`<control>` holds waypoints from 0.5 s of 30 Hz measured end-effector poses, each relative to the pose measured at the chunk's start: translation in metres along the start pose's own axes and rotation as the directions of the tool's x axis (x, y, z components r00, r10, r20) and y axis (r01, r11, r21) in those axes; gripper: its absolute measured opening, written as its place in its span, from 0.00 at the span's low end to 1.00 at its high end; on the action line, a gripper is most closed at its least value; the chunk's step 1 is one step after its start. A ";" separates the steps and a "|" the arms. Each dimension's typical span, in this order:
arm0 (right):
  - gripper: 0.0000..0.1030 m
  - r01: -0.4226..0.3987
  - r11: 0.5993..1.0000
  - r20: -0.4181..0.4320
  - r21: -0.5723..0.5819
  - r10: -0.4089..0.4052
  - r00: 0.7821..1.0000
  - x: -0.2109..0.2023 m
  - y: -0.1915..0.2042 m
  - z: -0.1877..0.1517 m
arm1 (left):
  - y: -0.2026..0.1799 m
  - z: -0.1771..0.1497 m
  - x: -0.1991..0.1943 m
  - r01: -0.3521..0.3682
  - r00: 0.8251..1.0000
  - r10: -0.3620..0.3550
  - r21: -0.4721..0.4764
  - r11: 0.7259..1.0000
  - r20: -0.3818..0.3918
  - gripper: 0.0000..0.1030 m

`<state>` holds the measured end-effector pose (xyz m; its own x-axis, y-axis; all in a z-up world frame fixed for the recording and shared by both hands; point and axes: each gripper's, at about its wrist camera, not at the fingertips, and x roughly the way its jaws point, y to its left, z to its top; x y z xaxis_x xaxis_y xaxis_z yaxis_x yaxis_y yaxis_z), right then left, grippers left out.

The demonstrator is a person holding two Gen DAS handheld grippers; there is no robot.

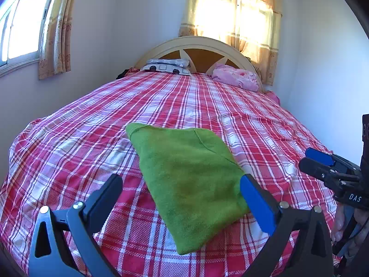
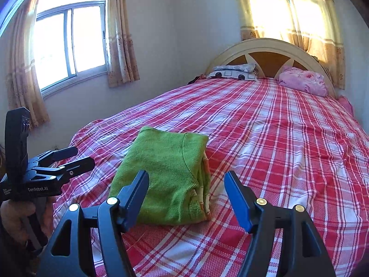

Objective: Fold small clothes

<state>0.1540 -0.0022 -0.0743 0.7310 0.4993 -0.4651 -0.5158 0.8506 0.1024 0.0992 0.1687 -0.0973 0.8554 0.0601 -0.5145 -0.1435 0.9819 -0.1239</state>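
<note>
Bright daylight, strong fisheye bend

Sun blows out the side window and glows through the curtain (both overexposed); edges curve and darken, bed evenly lit, sharp.

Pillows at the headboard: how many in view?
2. A white patterned pillow lies at the left of the headboard; a pink pillow lies at its right. More could be hidden behind them.

Both cams sit low near the foot of the bed, looking up its length toward the headboard. Left one's closer over the green garment, right one probably a bit further right. Both share bed, pillows, curtains.
</note>
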 end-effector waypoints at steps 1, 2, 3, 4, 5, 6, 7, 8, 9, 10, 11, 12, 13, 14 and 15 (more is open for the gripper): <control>0.67 0.001 1.000 0.000 -0.002 -0.001 1.000 0.000 0.000 0.000 | 0.000 0.000 0.000 0.000 1.000 0.000 0.001 1.000 0.000 1.00; 0.67 0.002 1.000 0.002 -0.004 -0.002 1.000 -0.001 0.001 0.000 | 0.000 0.000 0.000 0.000 1.000 0.000 0.000 1.000 -0.001 1.00; 0.67 0.003 1.000 0.003 -0.005 -0.003 1.000 -0.001 0.001 -0.001 | 0.000 0.000 0.000 -0.001 1.000 0.001 0.000 1.000 0.000 1.00; 0.67 0.004 1.000 0.003 -0.006 -0.004 1.000 -0.002 0.002 -0.001 | 0.000 0.000 0.000 -0.001 1.000 0.001 0.000 1.000 0.000 1.00; 0.67 0.005 1.000 0.004 -0.005 -0.005 1.000 -0.002 0.002 -0.001 | 0.000 0.000 0.000 0.000 1.000 0.000 0.000 1.000 0.000 1.00; 0.68 0.005 1.000 0.005 -0.005 -0.005 1.000 -0.002 0.002 -0.001 | 0.000 0.000 0.000 -0.002 1.000 0.002 0.002 1.000 0.000 1.00; 0.68 0.006 1.000 0.005 -0.006 -0.006 1.000 -0.002 0.002 -0.001 | 0.000 0.000 0.000 -0.002 1.000 0.002 0.003 1.000 0.001 1.00; 0.69 0.007 1.000 0.009 -0.007 -0.007 1.000 -0.003 0.002 -0.002 | 0.000 0.000 -0.001 -0.003 1.000 0.003 0.005 1.000 0.002 1.00; 0.70 0.009 1.000 0.011 -0.007 -0.009 1.000 -0.003 0.002 -0.002 | 0.000 0.001 -0.001 -0.003 1.000 0.003 0.006 1.000 0.002 1.00; 0.70 0.008 1.000 0.014 -0.007 -0.008 1.000 -0.004 0.003 -0.002 | 0.000 0.001 -0.001 -0.003 1.000 0.003 0.004 1.000 0.002 1.00; 0.70 0.008 1.000 0.016 -0.006 -0.008 1.000 -0.005 0.002 -0.002 | 0.000 0.001 -0.001 -0.003 1.000 0.003 0.005 1.000 0.002 1.00; 0.70 0.008 1.000 0.017 -0.004 -0.008 1.000 -0.005 0.002 -0.002 | 0.000 0.000 -0.001 -0.004 1.000 0.004 0.006 1.000 0.001 1.00; 0.71 0.008 1.000 0.018 -0.002 -0.008 1.000 -0.005 0.001 -0.002 | 0.000 0.001 -0.001 -0.004 1.000 0.004 0.008 1.000 0.001 1.00; 0.71 0.010 1.000 0.017 -0.002 -0.010 1.000 -0.005 0.001 -0.002 | 0.000 0.002 -0.002 -0.004 1.000 0.004 0.010 1.000 0.000 1.00; 0.71 0.012 1.000 0.018 0.000 -0.012 1.000 -0.006 0.001 -0.003 | -0.001 0.002 -0.002 -0.006 1.000 0.006 0.010 1.000 0.001 1.00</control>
<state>0.1480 -0.0046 -0.0738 0.7448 0.4921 -0.4507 -0.5071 0.8564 0.0970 0.0987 0.1682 -0.0949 0.8550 0.0664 -0.5143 -0.1437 0.9833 -0.1121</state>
